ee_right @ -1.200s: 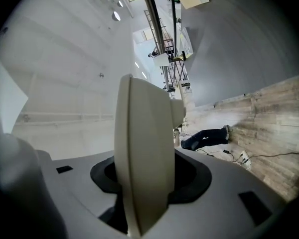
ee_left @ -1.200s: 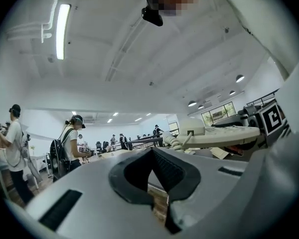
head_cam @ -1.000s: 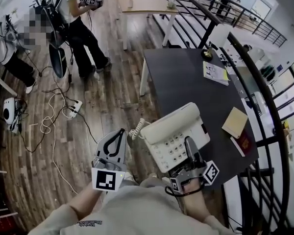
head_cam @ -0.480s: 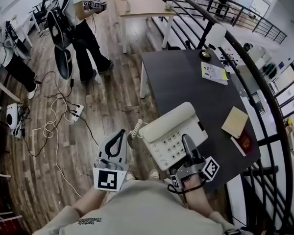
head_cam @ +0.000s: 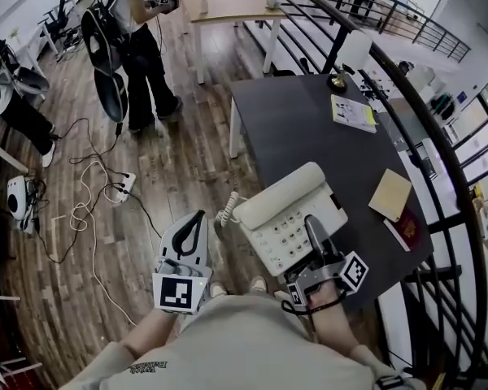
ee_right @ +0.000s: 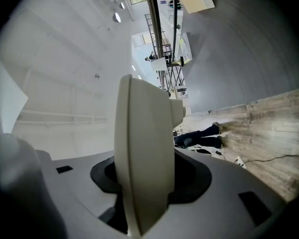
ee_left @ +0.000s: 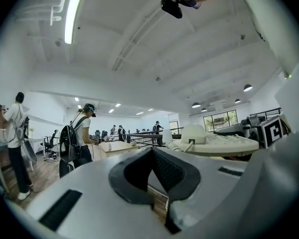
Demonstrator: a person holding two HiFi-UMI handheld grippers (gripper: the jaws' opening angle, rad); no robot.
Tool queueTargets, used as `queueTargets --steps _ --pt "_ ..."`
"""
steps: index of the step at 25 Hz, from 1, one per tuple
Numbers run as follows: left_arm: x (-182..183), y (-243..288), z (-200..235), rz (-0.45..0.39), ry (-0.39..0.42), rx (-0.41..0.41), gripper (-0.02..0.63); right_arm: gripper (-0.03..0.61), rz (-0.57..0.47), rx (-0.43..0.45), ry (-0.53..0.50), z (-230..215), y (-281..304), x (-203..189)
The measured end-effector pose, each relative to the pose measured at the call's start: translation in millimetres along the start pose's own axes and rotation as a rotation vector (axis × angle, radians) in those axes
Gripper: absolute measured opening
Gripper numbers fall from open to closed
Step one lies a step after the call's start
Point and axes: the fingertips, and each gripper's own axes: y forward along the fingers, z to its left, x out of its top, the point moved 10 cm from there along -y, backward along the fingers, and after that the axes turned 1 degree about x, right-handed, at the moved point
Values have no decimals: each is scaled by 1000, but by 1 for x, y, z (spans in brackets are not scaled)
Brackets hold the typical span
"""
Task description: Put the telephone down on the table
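The cream telephone (head_cam: 281, 218) hangs over the near left corner of the dark table (head_cam: 301, 120). Its handset lies on the cradle and a coiled cord (head_cam: 226, 211) dangles at its left. My right gripper (head_cam: 312, 232) is shut on the phone's near edge. In the right gripper view the phone body (ee_right: 142, 148) stands edge-on between the jaws of that gripper (ee_right: 144, 185). My left gripper (head_cam: 197, 218) hovers over the wooden floor, left of the phone and apart from it. Its jaws are shut with nothing in them. In the left gripper view that gripper (ee_left: 152, 154) has the phone (ee_left: 214, 144) at its right.
On the table lie a yellow-edged booklet (head_cam: 352, 112), a tan notebook (head_cam: 389, 195) and a red booklet (head_cam: 405, 232). A black railing (head_cam: 415, 112) curves along the table's right side. Cables and a power strip (head_cam: 122, 187) lie on the floor. A person (head_cam: 138, 47) stands at the back.
The phone stays gripped in my right gripper over the table's corner, and neither gripper has visibly moved. Only the head view has shifted slightly.
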Motion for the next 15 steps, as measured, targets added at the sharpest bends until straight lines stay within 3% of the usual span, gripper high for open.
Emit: queueTargets --steps 10,15 --pt "-10 9 35 12 -12 -19 5 199 -86 -48 -32 -7 47 10" --pt "-11 35 44 59 -48 -32 5 199 -110 -75 -56 -12 70 30"
